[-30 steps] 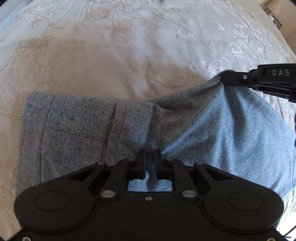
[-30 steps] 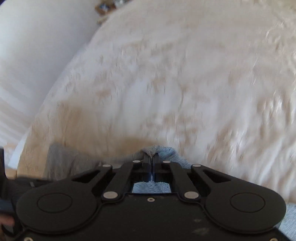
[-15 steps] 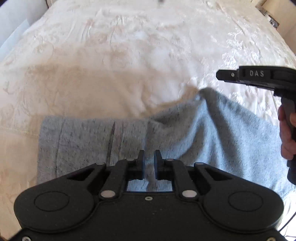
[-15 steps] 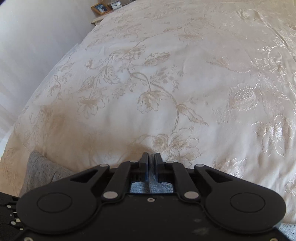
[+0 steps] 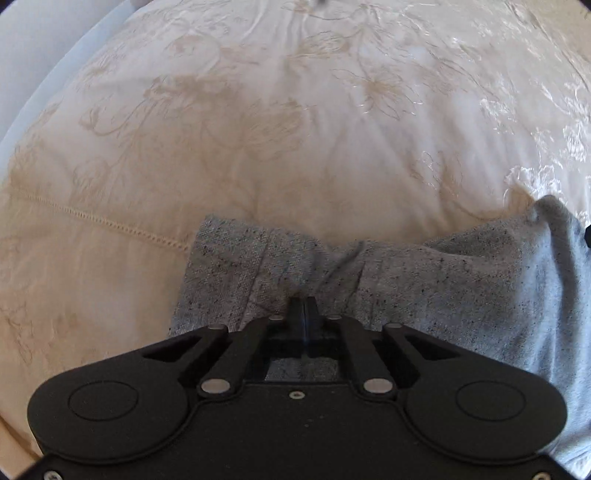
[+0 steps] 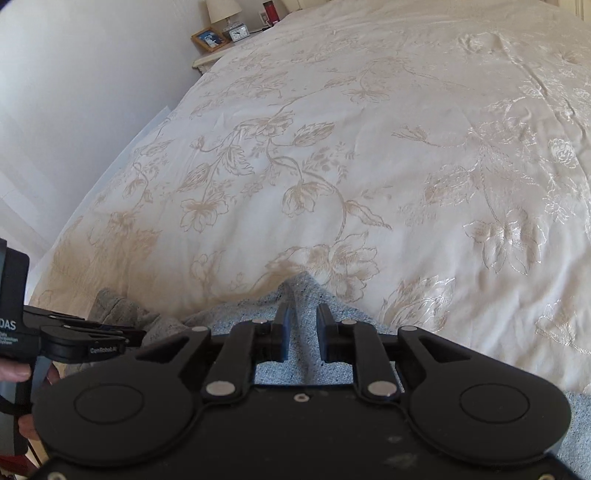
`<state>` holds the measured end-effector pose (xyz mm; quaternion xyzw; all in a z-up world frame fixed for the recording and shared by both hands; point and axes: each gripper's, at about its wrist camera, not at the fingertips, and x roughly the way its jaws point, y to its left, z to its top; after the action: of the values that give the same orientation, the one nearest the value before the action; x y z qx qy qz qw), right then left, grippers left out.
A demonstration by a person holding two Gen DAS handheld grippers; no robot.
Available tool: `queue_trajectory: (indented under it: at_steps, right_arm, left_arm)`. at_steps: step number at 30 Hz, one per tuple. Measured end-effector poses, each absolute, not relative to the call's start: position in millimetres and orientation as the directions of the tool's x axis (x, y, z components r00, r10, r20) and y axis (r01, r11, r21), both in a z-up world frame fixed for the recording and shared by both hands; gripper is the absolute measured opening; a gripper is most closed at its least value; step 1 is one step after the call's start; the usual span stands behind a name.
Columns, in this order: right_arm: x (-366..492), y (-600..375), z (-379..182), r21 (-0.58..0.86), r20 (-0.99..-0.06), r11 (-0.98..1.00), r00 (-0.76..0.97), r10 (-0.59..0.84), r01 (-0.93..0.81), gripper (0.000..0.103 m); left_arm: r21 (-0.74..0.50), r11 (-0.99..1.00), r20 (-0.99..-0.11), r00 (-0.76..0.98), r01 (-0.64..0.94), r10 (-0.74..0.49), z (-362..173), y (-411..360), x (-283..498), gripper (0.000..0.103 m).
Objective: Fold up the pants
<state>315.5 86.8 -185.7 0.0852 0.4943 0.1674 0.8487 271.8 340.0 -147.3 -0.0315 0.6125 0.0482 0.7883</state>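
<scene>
Two grippers: left [image 5: 305,306] pinches the pants [image 5: 443,288]; right [image 6: 300,325] spread. Regrip the peaked fold, then lift evenly.

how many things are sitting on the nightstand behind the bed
4 can be made out in the right wrist view: a framed photo at the left, a small clock beside it, a lamp behind, and a red object further right. More may be hidden or out of frame.
</scene>
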Motion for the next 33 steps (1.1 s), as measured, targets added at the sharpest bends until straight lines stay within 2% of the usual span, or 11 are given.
queue_trajectory:
  at_steps: [4,7,14,15,16,18,19,22,26,28,33]
  right_arm:
    - [328.4,100.6,-190.9,0.304,-0.815,0.923,0.437,0.380,-0.236,0.018]
    - [347.2,113.2,-196.6,0.221,-0.842,0.934,0.428,0.329,-0.281,0.021]
    - [382.0,118.9,-220.8,0.269,-0.889,0.913,0.285,0.358,-0.307,0.026]
    - [383.3,120.4,-224.4,0.285,-0.890,0.904,0.264,0.373,-0.318,0.011]
    - [383.0,122.3,-226.0,0.301,-0.888,0.897,0.248,0.387,-0.325,0.004]
    - [377.9,127.6,-217.0,0.257,-0.883,0.898,0.290,0.368,-0.358,0.003]
    - [379.0,124.1,-214.7,0.228,-0.881,0.917,0.331,0.337,-0.327,0.002]
    - [387.0,107.9,-234.7,0.303,-0.892,0.942,0.304,0.333,-0.143,0.002]
    - [377.1,123.0,-226.9,0.237,-0.885,0.945,0.351,0.306,-0.226,0.003]
    - [377.2,117.5,-226.0,0.259,-0.881,0.943,0.350,0.319,-0.207,0.003]
    - [372.0,111.0,-219.7,0.283,-0.864,0.940,0.375,0.336,-0.190,0.003]
  left_arm:
    - [0.069,0.996,-0.964,0.255,-0.053,0.080,-146.7,327.3,266.2,0.011]
    - [0.107,0.994,-0.958,0.266,-0.013,0.107,-149.5,319.0,251.6,0.011]
    - [0.037,0.995,-0.970,0.236,-0.091,0.057,-151.0,338.2,236.2,0.011]
    - [0.026,0.994,-0.973,0.226,-0.106,0.049,-151.4,341.8,237.1,0.011]
    - [0.016,0.993,-0.975,0.218,-0.115,0.041,-152.0,343.5,236.0,0.011]
    - [0.018,0.995,-0.980,0.198,-0.102,0.038,-152.4,344.3,234.2,0.011]
    - [0.026,0.996,-0.984,0.176,-0.080,0.040,-149.8,343.1,235.5,0.011]
    - [-0.014,1.000,-0.985,0.175,-0.023,-0.010,-120.3,336.7,243.9,0.009]
    - [-0.008,0.999,-0.935,0.354,0.049,-0.025,-74.6,330.7,276.7,0.013]
    - [0.015,0.999,-0.927,0.375,0.031,0.002,-76.6,338.7,302.4,0.031]
    - [0.090,0.996,-0.951,0.298,0.027,0.078,-120.6,352.8,348.1,0.029]
